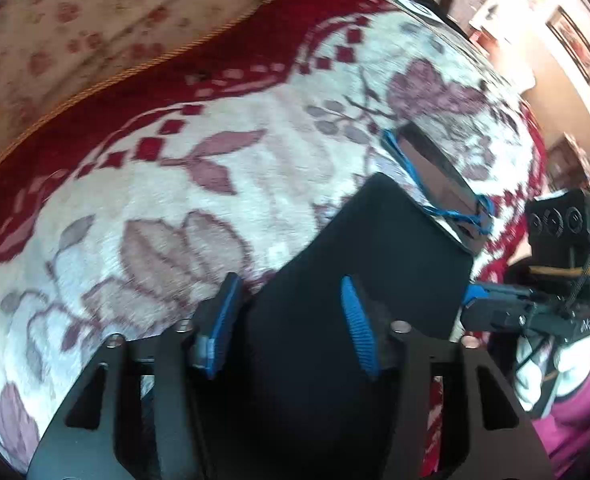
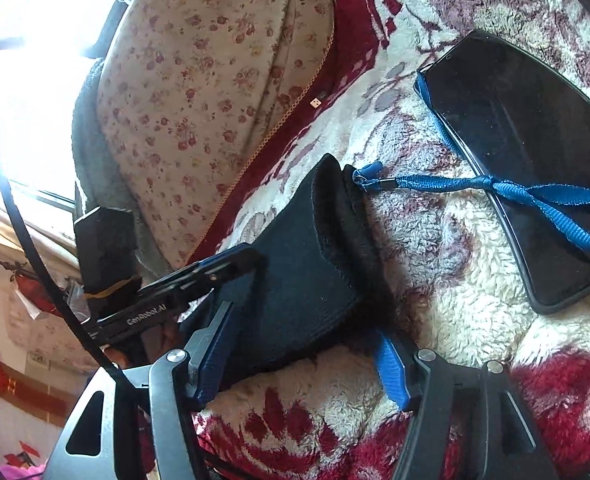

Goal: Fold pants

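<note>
The black pants point(image 1: 379, 248) lie folded into a small bundle on a fleecy white and red floral blanket point(image 1: 175, 200). My left gripper point(image 1: 291, 320) is open, its blue fingers to either side of the bundle's near end. In the right wrist view the same bundle point(image 2: 315, 272) shows its folded edge. My right gripper point(image 2: 303, 364) is open around the bundle's near end. The right gripper also shows in the left wrist view point(image 1: 511, 304) at the bundle's right side, and the left gripper in the right wrist view point(image 2: 199, 276).
A black phone point(image 2: 523, 160) with a blue lanyard point(image 2: 495, 188) lies on the blanket just beyond the pants; it also shows in the left wrist view point(image 1: 435, 172). A flowered cushion point(image 2: 207, 92) stands behind. A person in pink point(image 1: 575, 408) is at the right.
</note>
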Demonstrator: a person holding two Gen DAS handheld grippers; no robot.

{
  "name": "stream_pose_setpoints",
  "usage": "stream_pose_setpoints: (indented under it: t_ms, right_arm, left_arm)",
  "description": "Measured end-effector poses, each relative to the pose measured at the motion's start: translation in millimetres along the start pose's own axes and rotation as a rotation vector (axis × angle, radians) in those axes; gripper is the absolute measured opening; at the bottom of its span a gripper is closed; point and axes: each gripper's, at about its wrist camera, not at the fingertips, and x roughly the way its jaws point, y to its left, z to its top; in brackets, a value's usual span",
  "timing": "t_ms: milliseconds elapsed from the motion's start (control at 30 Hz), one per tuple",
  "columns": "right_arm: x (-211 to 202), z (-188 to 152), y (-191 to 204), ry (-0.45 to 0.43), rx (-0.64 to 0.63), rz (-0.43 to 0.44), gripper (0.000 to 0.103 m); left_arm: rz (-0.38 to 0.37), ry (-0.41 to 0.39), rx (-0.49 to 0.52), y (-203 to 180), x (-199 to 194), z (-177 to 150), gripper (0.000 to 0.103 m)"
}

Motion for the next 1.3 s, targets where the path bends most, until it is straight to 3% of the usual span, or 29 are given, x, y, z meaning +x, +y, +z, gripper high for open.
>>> stream_pose_setpoints:
  t_ms: [133,400,467,567,633,733,1300]
  right_arm:
    - [0,1,-3,-0.012,0.021,0.027,0.063]
    - [-1,0,-4,-0.026,0.013,0.050,0.061]
    - [1,0,-2,-0.027,-0.010,0.036,0.054]
    - [8,1,-1,-0.001,-0.023,0.041,0.032]
    - [14,0,2,0.027,-0.042,0.049,0.019]
    - [17,1,5,0.023,-0.061,0.055,0.014]
    - [2,5,29,-0.025,-0.109,0.131,0.011]
  left_arm:
    - [-0.042,0.031,0.077,-8,5,4,0.058]
    - [-0.031,0.034,0.163,-17,15,7,0.056]
    - [-0.023,0.016,0.184,-18,14,3,0.045]
    - [-0.041,-0.019,0.162,-15,13,0,0.031]
    - [-0.050,-0.043,0.148,-14,11,-3,0.028]
    - [-0.056,-0.067,0.120,-12,8,-6,0.024]
    - [0.010,-0.176,0.128,-30,-34,-9,0.019]
